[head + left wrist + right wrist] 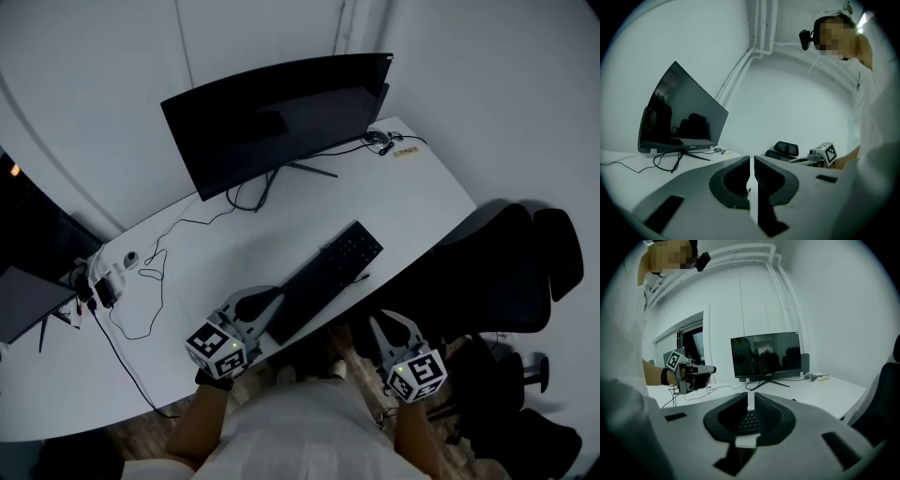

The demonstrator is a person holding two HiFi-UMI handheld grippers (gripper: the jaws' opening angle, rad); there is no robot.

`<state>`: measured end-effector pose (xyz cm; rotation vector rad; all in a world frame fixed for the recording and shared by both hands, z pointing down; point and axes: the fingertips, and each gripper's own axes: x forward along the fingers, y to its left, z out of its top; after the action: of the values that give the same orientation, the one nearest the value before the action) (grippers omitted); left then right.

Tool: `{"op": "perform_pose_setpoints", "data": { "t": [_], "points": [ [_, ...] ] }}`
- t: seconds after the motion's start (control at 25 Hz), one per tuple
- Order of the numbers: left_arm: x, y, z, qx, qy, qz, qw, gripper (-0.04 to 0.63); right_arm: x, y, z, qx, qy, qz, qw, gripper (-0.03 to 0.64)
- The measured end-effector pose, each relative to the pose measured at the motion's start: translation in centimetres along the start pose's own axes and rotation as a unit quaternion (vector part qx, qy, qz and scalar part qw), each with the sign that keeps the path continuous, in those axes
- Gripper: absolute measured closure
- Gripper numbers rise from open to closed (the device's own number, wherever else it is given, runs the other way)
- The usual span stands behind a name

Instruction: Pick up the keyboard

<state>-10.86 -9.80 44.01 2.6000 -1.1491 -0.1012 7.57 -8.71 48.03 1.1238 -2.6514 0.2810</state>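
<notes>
The white desk (pixel 216 262) carries a dark monitor (pixel 272 122). The keyboard (pixel 323 277) lies slantwise near the front edge. The left hand-held gripper (pixel 265 300), jaws together, is just beside its near end. The right hand-held gripper (pixel 384 324), jaws slightly apart, holds nothing.

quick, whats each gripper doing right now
left tongs: closed, holding nothing
right tongs: slightly open, holding nothing, keyboard seen through the gap
</notes>
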Motion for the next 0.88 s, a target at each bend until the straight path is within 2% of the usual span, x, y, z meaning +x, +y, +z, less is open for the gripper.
{"op": "perform_pose_setpoints", "data": {
  "t": [0.28, 0.56, 0.88],
  "points": [
    [2.3, 1.9, -3.2, -0.004, 0.026, 0.003, 0.9997, 0.571, 4.3, -1.4, -1.3, -0.002, 0.029, 0.046, 0.999, 0.555],
    [5.4, 4.4, -4.9, -0.023, 0.049, 0.031, 0.9981, 0.571, 8.8, -3.6, -2.4, 0.003, 0.060, 0.091, 0.994, 0.537],
    [9.4, 6.4, -7.2, -0.039, 0.091, 0.036, 0.9945, 0.571, 15.0, -7.5, -5.4, -0.005, 0.131, 0.116, 0.985, 0.482]
  ]
}}
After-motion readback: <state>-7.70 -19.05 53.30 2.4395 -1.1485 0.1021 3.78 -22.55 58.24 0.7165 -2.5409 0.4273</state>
